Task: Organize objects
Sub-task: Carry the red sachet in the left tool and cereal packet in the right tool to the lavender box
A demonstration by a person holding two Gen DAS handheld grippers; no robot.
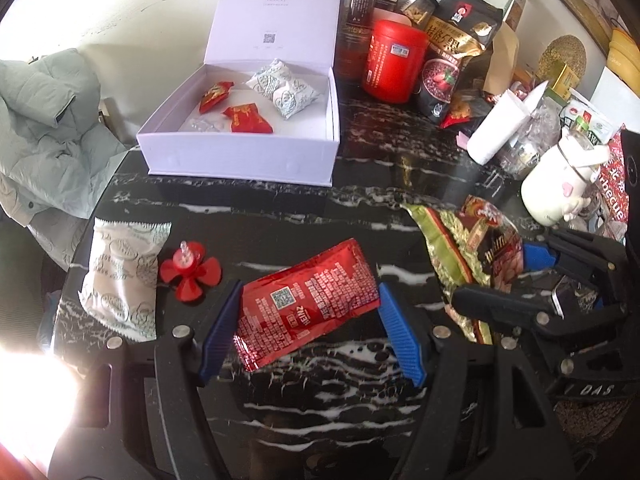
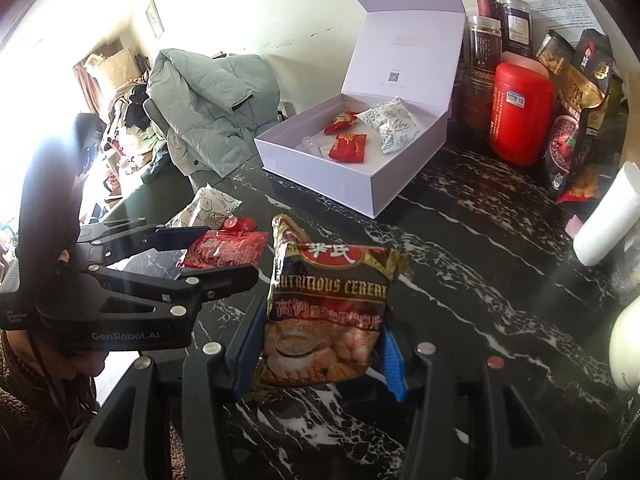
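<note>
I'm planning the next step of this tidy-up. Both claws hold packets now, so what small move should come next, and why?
Probably carry the left claw forward so its red sachet comes over the open white box, then release. The box already holds similar packets and has bare floor left, and the right claw grips the cereal packet, which could follow.

white mug [image 2: 628, 344] cut by frame edge, cereal packet [image 1: 476, 256] partly behind right gripper [image 1: 516, 280]
</note>
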